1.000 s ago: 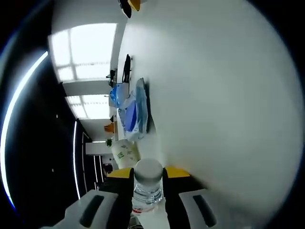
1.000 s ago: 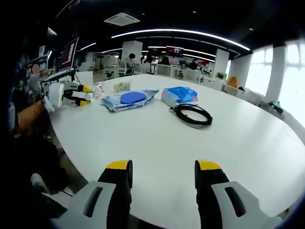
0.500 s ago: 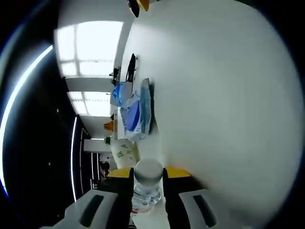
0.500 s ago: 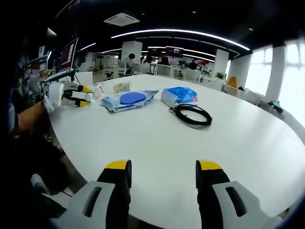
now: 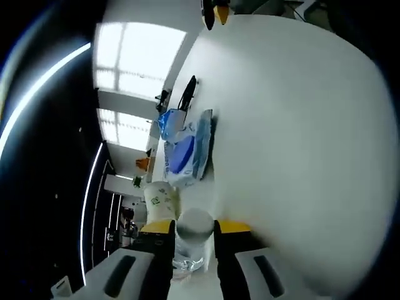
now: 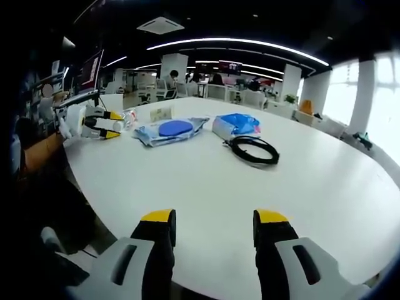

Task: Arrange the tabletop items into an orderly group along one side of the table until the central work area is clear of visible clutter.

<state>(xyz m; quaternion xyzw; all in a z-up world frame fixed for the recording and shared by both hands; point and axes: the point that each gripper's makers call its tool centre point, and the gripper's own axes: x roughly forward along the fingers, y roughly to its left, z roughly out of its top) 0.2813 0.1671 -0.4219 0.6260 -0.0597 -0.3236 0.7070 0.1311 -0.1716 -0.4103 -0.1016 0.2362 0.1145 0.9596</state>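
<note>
My left gripper (image 5: 195, 232) is shut on a clear plastic bottle (image 5: 192, 245) with a white cap, held low over the white table (image 5: 300, 137). In the right gripper view that same left gripper (image 6: 113, 124) sits at the table's far left edge, the bottle (image 6: 127, 116) between its yellow tips. A paper cup (image 5: 162, 199) stands just beyond the bottle. Past it lie a flat blue packet (image 5: 187, 153), a blue bag (image 5: 169, 122) and a black cable (image 5: 189, 92). My right gripper (image 6: 212, 220) hangs open over the near table edge, nothing between its jaws.
From the right gripper view the blue packet (image 6: 169, 129), blue bag (image 6: 236, 124) and coiled black cable (image 6: 253, 150) lie in a row across the round table (image 6: 312, 187); the cup (image 6: 160, 112) stands behind them. A person's arm (image 6: 37, 153) is at the left. Desks and chairs fill the room behind.
The left gripper view has rolled and tilted, so the items now sit more slantwise in it. The bottle stays gripped. The right gripper has barely moved.
</note>
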